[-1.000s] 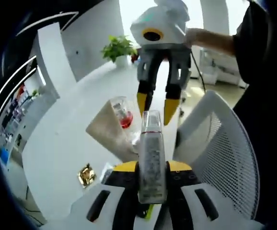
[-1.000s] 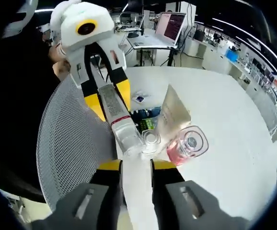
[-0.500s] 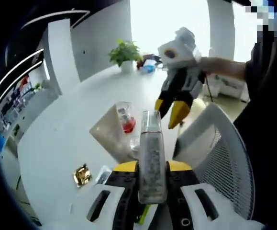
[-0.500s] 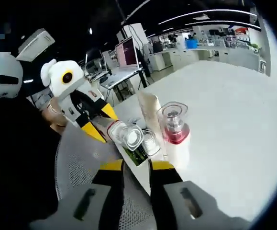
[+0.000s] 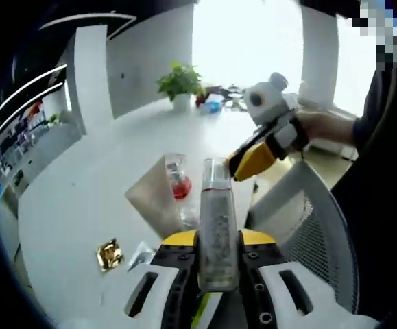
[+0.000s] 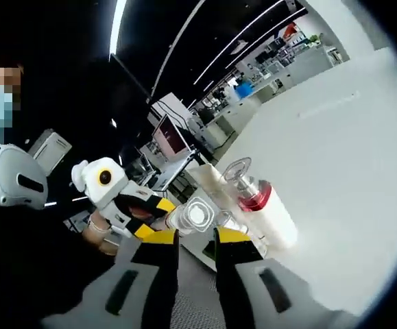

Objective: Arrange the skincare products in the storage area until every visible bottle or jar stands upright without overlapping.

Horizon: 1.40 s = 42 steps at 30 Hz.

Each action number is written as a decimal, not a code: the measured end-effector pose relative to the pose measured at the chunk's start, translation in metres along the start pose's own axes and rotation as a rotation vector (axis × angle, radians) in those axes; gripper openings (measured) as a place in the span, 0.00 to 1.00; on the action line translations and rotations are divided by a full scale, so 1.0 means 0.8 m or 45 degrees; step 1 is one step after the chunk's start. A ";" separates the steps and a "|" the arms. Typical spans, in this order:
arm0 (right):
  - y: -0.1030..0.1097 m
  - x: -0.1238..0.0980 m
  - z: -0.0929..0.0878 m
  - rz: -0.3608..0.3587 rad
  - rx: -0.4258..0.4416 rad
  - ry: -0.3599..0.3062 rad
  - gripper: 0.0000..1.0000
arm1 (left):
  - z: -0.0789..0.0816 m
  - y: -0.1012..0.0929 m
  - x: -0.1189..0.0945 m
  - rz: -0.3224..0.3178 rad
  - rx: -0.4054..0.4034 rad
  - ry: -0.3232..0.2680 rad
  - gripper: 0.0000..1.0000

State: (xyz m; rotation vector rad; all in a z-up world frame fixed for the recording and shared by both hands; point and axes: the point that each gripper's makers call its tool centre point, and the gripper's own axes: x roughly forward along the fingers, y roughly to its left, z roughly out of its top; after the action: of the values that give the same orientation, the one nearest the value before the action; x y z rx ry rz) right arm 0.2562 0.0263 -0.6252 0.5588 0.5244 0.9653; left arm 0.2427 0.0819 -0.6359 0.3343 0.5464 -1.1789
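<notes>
Task looked partly done. The left gripper (image 5: pixel 219 240) clamped a clear bottle (image 5: pixel 217 226), lifted off the table (image 5: pixel 81 199), not yet placed. Just beyond that bottle a red-collared pump bottle (image 5: pixel 176 175) stood upright beside a beige tube (image 5: pixel 153 199), with a small jar (image 6: pixel 234 221) at their base. The right gripper (image 5: pixel 253 159) hovered past the bottle with nothing between its jaws; whether they were parted I couldn't tell. A gold wrapper (image 5: pixel 107 253) lay left of the bottle. No label text was readable.
</notes>
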 end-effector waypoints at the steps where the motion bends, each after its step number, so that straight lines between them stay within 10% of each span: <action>1: -0.001 0.000 0.000 -0.003 0.011 -0.006 0.20 | 0.000 0.000 0.000 -0.002 -0.002 -0.002 0.17; 23: 0.029 0.011 0.032 0.189 0.322 -0.282 0.22 | 0.026 -0.011 0.001 -0.038 -0.098 -0.138 0.17; 42: 0.040 0.011 0.046 0.120 0.156 -0.303 0.22 | 0.025 -0.015 0.010 -0.061 -0.170 -0.145 0.18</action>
State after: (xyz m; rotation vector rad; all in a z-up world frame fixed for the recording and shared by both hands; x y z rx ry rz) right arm 0.2641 0.0412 -0.5788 0.8029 0.3478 0.9447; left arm 0.2382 0.0609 -0.6239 0.1396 0.5330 -1.1936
